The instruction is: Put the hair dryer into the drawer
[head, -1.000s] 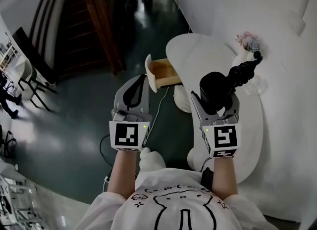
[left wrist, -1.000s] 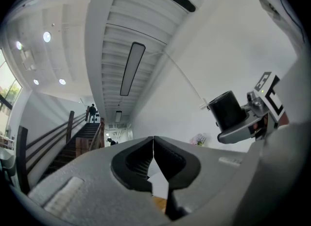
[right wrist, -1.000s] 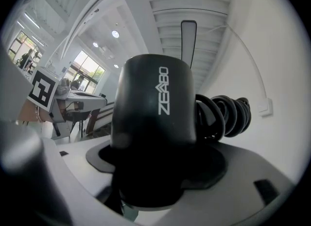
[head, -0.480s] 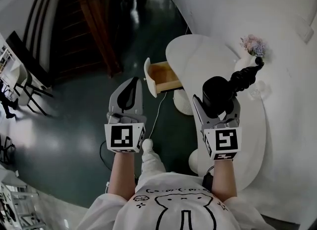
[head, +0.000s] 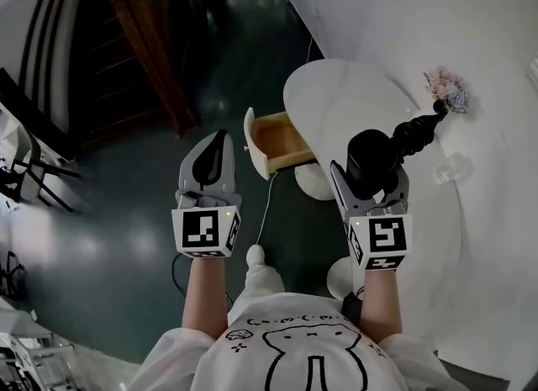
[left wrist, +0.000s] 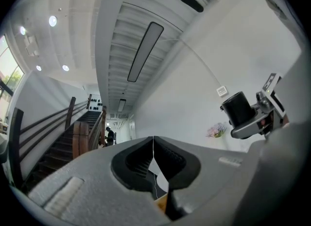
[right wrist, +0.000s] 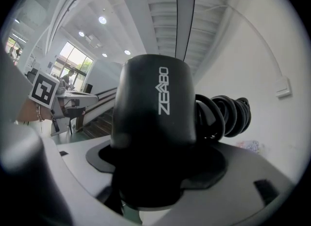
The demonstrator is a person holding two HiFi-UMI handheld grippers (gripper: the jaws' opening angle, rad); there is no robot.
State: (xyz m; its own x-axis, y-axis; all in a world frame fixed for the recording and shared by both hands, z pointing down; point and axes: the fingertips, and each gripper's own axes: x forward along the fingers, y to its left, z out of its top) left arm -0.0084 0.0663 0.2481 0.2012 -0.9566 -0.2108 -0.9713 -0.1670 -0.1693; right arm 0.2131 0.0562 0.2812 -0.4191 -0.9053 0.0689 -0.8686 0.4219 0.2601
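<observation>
My right gripper is shut on a black hair dryer, whose barrel stands upright between the jaws in the right gripper view. Its coiled black cord trails to the upper right above the white table. The open wooden drawer sticks out from the table's left side, up and to the left of the dryer. My left gripper is shut with nothing in it, left of the drawer over the dark floor; its jaws meet in the left gripper view.
A small bunch of flowers stands at the table's far right, with a clear glass nearer. A white cable hangs below the drawer to the floor. A dark wooden staircase rises at the upper left. A white wall runs along the right.
Both grippers have slid across the scene, so the drawer now lies between and ahead of them, closer to the dryer. The right grip on the dryer is unchanged; the left stays shut.
</observation>
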